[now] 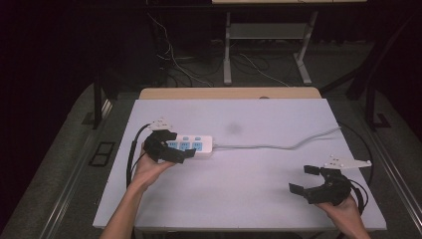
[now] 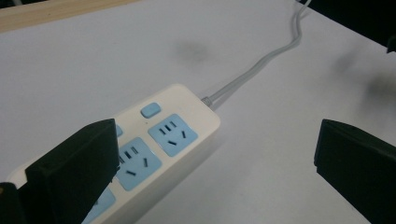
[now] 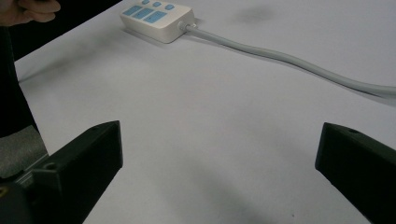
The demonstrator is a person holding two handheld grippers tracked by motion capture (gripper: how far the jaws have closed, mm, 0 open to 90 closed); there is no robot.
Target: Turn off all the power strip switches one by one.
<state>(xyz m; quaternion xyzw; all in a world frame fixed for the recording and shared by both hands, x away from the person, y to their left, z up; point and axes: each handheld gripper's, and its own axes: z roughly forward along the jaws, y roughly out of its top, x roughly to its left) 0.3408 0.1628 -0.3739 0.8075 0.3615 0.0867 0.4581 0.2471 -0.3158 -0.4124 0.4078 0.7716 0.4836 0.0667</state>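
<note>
The white power strip (image 1: pixel 191 145) with blue sockets lies flat on the left part of the worktop (image 1: pixel 259 189), its grey cord (image 1: pixel 278 146) running right toward the far right edge.

Left hand-held gripper (image 1: pixel 175 149): jaws spread wide and gripping nothing. In the left gripper view one jaw stands over the near end of the strip, the other over bare worktop well to the side, so the strip is only partly between them.

Right hand-held gripper (image 1: pixel 304 179): jaws also wide and empty, resting low at the near right of the worktop, well apart from strip and cord.

Risks, as judged:
- With the strip off-centre between the left jaws, closing now would likely catch only a corner and skew or push the strip.
- A lowered jaw could press on a socket face or the blue switch (image 2: pixel 150 110).
- Dragging the strip would pull on the cord, which may resist or swing it.

Pose: left forearm enters from the bottom left, hand under the gripper, pointing it rightward along the strip. Right hand grips from behind, pointing toward the left.
</note>
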